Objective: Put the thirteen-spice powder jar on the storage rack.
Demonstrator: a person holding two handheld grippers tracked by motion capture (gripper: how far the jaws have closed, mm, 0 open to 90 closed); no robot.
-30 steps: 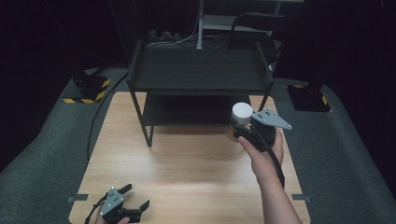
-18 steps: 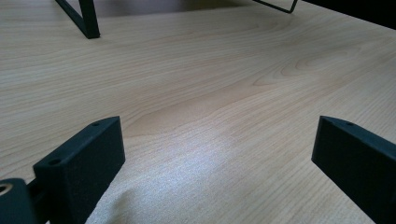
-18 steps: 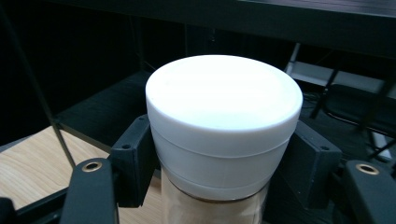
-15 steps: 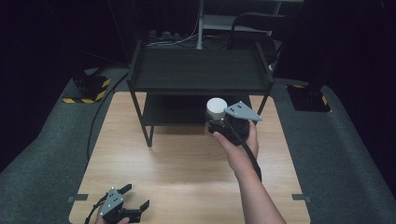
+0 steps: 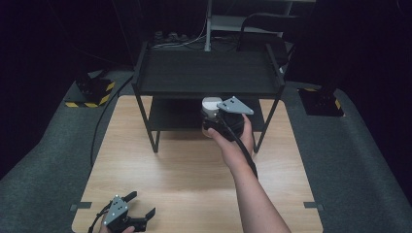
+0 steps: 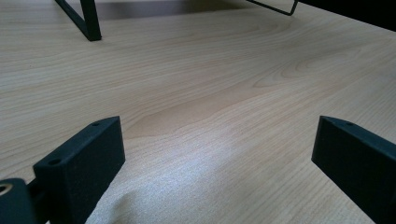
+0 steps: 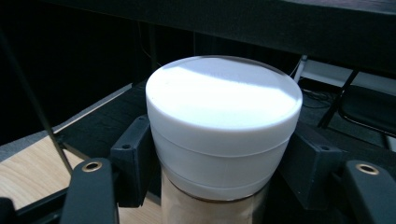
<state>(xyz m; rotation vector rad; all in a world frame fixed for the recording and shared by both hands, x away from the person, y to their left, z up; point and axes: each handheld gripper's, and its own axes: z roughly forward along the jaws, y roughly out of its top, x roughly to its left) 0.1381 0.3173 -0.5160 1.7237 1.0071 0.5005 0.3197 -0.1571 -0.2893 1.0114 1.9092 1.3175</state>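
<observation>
High view: a jar (image 5: 211,110) with a white lid is gripped by the right gripper (image 5: 219,121) at the far-middle of the worktop (image 5: 194,170), just in front of the black rack (image 5: 209,73), level with its lower shelf (image 5: 170,114). The left gripper (image 5: 127,217) is parked at the near-left corner, fingers spread, nothing held.

Left gripper view: bare wood is seen between its open fingers (image 6: 79,163).

Right gripper view: the jar (image 7: 223,135) is clamped just below the lid by both fingers (image 7: 133,161); the top shelf's underside is close overhead.

Judged step: jar to be placed on the lower shelf. It should be kept upright and low, slid in level, and released only once seated.
</observation>
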